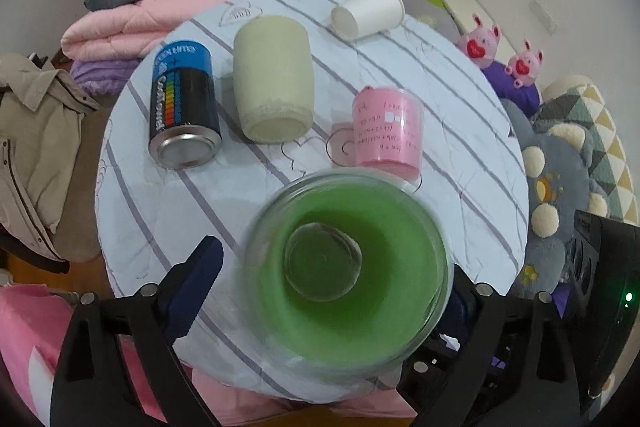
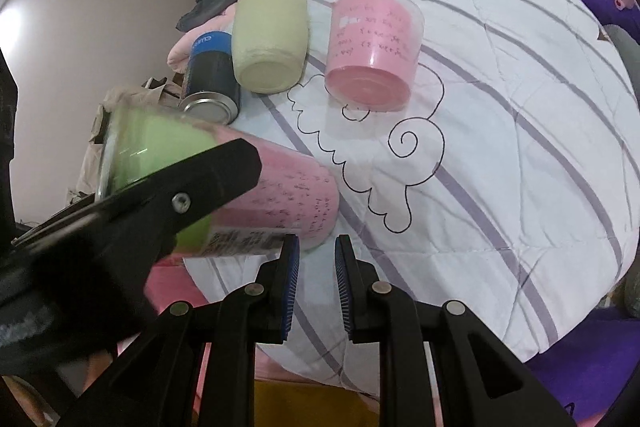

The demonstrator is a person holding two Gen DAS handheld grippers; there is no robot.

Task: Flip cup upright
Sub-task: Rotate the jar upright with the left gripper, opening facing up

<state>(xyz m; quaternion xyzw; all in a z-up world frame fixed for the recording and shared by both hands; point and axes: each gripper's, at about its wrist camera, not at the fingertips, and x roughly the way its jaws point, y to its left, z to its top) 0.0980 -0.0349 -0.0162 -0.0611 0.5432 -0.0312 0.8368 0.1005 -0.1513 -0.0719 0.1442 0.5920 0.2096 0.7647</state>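
Note:
A clear cup with green and pink paper lining (image 1: pixel 348 275) sits between my left gripper's fingers (image 1: pixel 332 291), its mouth facing the camera, blurred by motion. The left blue pad (image 1: pixel 196 279) stands apart from the cup's side; the right finger is hidden behind it. In the right wrist view the same cup (image 2: pixel 224 187) lies tilted on its side at the table's near left edge, with the left gripper's black finger (image 2: pixel 192 187) across it. My right gripper (image 2: pixel 317 283) is empty, its pads a narrow gap apart, just beside the cup's base.
On the round striped tablecloth (image 1: pixel 460 187) lie a pink-lined clear cup (image 1: pixel 388 131), a cream cup (image 1: pixel 276 87), a battery-print can (image 1: pixel 184 107) and a white paper cup (image 1: pixel 368 13). Folded blankets, clothes and plush toys (image 1: pixel 480 41) surround the table.

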